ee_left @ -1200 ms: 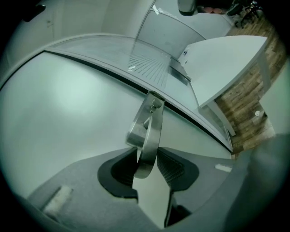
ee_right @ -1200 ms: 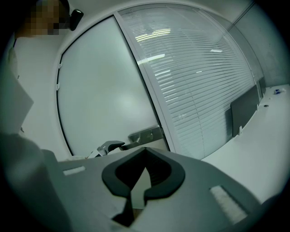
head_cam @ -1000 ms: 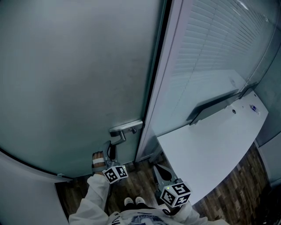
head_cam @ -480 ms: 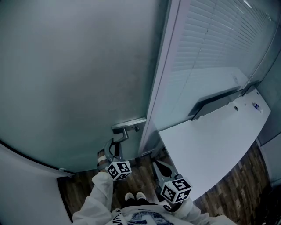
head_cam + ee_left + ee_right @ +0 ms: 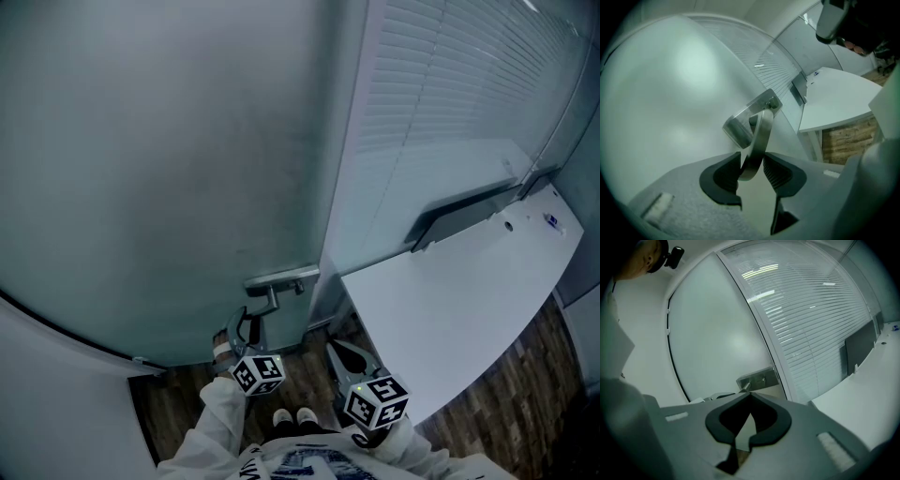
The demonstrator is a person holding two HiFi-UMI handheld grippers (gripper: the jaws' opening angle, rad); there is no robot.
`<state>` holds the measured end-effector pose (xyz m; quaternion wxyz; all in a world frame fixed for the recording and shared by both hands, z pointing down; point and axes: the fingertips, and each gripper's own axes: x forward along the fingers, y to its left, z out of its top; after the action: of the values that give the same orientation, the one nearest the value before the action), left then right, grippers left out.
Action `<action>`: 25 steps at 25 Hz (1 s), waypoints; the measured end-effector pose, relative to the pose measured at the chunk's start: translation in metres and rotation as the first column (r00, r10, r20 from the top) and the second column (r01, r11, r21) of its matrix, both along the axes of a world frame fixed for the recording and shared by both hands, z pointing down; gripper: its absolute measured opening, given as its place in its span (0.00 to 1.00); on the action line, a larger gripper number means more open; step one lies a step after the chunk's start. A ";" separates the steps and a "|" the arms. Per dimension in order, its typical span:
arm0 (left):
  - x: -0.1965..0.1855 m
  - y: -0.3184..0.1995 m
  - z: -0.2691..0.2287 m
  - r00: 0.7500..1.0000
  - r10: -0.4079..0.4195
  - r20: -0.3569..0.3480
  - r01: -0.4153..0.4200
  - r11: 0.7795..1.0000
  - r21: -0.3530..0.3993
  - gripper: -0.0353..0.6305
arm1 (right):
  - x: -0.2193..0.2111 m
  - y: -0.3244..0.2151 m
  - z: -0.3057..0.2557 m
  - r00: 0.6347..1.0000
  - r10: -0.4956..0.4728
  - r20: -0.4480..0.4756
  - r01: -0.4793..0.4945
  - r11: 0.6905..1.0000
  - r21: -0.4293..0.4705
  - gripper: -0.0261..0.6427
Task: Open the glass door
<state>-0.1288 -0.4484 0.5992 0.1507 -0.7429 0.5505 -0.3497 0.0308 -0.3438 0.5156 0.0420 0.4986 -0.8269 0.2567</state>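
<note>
The frosted glass door (image 5: 169, 169) carries a metal lever handle (image 5: 281, 278) near its right edge. In the left gripper view the lever (image 5: 759, 136) hangs down between the dark ribbed pads (image 5: 719, 173). My left gripper (image 5: 752, 168) is shut on it, both pads against its sides. In the head view that gripper (image 5: 246, 328) reaches up to the handle from below. My right gripper (image 5: 337, 352) hangs shut and empty to the right, apart from the door. In the right gripper view its tips (image 5: 749, 394) meet, and the handle plate (image 5: 759, 378) shows beyond them.
A white door frame (image 5: 352, 159) and a glass wall with blinds (image 5: 450, 84) stand right of the door. A white table (image 5: 450, 309) with a dark screen (image 5: 459, 220) juts out close to my right gripper. Wood floor (image 5: 178, 403) and the person's shoes (image 5: 292, 417) lie below.
The handle and my left gripper have shifted right and lower in the head view, and the gripper has rolled. The door's lower edge has swung with them. The right gripper has barely moved.
</note>
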 end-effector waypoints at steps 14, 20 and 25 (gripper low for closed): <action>0.000 0.057 -0.009 0.997 -0.011 0.081 0.015 0.998 -0.053 0.29 | -0.004 0.016 0.005 0.997 -0.056 0.044 0.056 0.998 -0.001 0.05; 0.001 0.074 -0.028 0.975 0.004 0.222 0.000 1.000 -0.017 0.31 | -0.005 0.021 0.005 0.994 -0.088 0.067 0.089 0.996 -0.003 0.05; -0.002 0.085 -0.036 0.957 0.001 0.289 0.006 1.000 -0.024 0.32 | -0.011 0.031 0.005 0.988 -0.128 0.091 0.130 0.991 -0.010 0.05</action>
<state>-0.1308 -0.3630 0.5633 0.2199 -0.6850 0.5190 -0.4616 0.0199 -0.3127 0.5202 0.0252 0.4316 -0.8564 0.2822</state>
